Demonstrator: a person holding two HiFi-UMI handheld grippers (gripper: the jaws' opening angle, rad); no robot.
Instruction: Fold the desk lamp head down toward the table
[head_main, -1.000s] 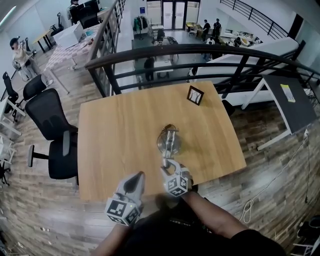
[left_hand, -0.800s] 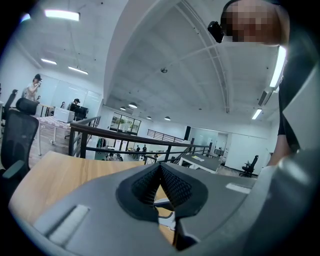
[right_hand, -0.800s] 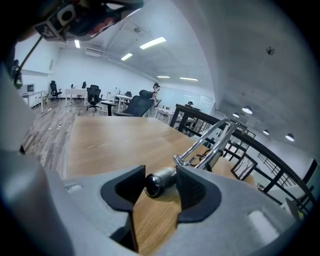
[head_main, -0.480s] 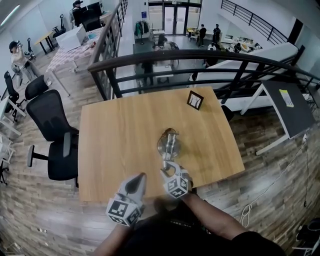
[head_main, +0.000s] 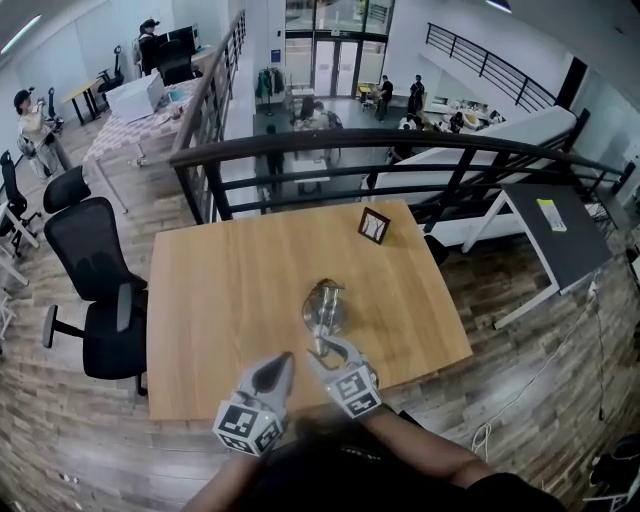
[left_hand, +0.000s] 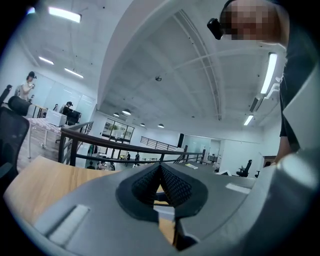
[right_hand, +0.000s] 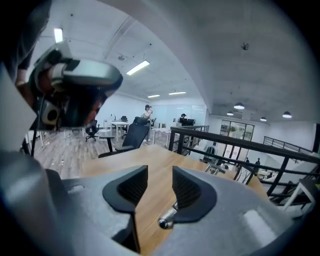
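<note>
The silvery desk lamp (head_main: 322, 308) stands on the wooden table (head_main: 220, 300) near its front edge, seen from above. My right gripper (head_main: 328, 347) hangs over the lamp's near end, tips toward it. In the right gripper view the right gripper (right_hand: 160, 185) has just been closing, but its pads still stand apart with only tabletop between them. A metal rod end (right_hand: 167, 218) of the lamp pokes out under the right jaw. My left gripper (head_main: 283, 362) hovers beside it to the left, away from the lamp. In the left gripper view the left gripper (left_hand: 161, 172) is shut on nothing.
A small framed picture (head_main: 374, 226) stands at the table's far right corner. A black office chair (head_main: 95, 290) sits left of the table. A dark railing (head_main: 400, 145) runs behind it, and a black desk (head_main: 550, 225) stands to the right.
My right gripper has risen toward the camera above the lamp's near end. The left gripper has stayed where it was. The head camera has tilted slightly.
</note>
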